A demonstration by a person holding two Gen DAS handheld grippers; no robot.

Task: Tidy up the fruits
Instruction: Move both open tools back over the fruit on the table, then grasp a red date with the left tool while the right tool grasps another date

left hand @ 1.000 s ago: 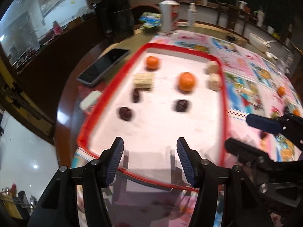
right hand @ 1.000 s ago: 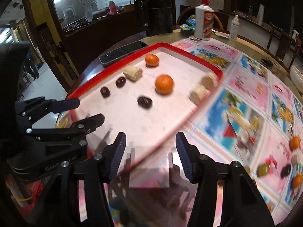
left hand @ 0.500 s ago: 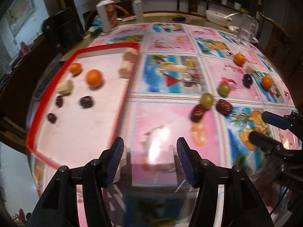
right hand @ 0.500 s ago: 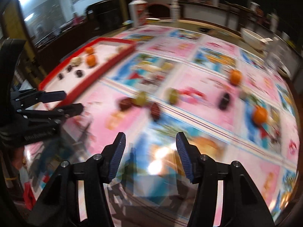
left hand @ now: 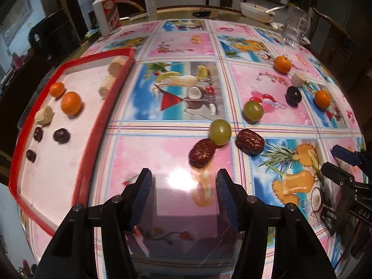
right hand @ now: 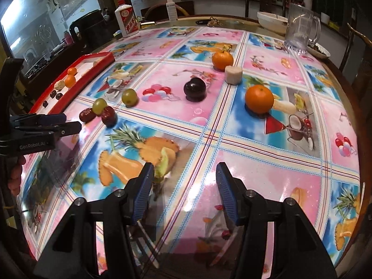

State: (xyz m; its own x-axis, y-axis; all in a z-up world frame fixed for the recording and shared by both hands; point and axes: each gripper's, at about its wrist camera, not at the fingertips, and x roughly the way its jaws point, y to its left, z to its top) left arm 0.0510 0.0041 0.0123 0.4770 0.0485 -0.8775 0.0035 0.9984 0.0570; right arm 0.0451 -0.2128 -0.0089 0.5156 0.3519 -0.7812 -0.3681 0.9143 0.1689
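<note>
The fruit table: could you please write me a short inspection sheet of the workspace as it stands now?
Surface: round table under a glossy fruit-print cloth, glare near both cameras.
Job's things: red tray at the left holds two oranges, pale chunks and dark dates. Loose on the cloth: two green grapes, two red dates, a dark plum, two oranges, a white chunk.
Clutter: white bottle, spray bottle, clear jug, bowl.
Grippers: left gripper and right gripper open, fingers empty.
Cables: nothing seen.
Surroundings: chairs, a counter, a window.
</note>
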